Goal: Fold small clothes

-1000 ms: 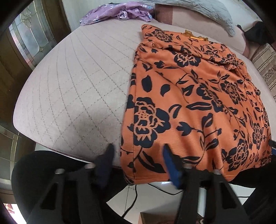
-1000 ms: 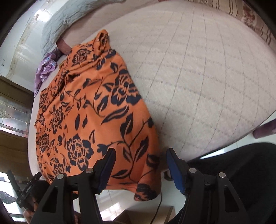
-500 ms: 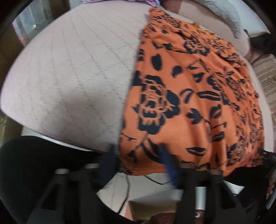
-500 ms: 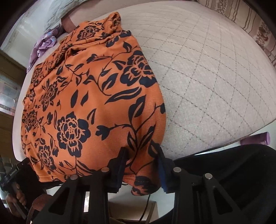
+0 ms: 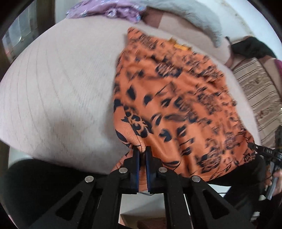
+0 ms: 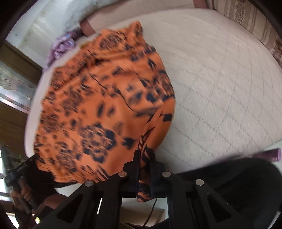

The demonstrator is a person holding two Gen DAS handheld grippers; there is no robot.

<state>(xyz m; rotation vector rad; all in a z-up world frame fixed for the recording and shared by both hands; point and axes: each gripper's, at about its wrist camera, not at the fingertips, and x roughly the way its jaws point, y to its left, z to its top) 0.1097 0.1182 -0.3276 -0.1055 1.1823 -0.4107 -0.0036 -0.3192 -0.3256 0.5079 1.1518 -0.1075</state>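
An orange garment with a black flower print [image 5: 176, 98] lies spread on a quilted beige bed [image 5: 52, 91]; both views are motion-blurred. My left gripper [image 5: 142, 149] is shut on the garment's near left hem corner, with the cloth bunched up between its blue pads. In the right wrist view the same garment [image 6: 98, 109] fills the left half. My right gripper [image 6: 145, 155] is shut on its near right hem corner, and a flap of cloth hangs down between the fingers. Both corners are lifted off the bed edge.
A purple garment [image 5: 109, 10] and a grey pillow [image 5: 193, 19] lie at the head of the bed. A striped cushion [image 5: 260, 98] sits to the right. The person's dark trousers [image 6: 238, 190] and floor lie below the bed edge. The other gripper shows at the edge [image 5: 264, 151].
Both grippers went from open astride the hem to shut on the garment's near corners. Both have then risen, pulling the hem up and wrinkling the cloth.
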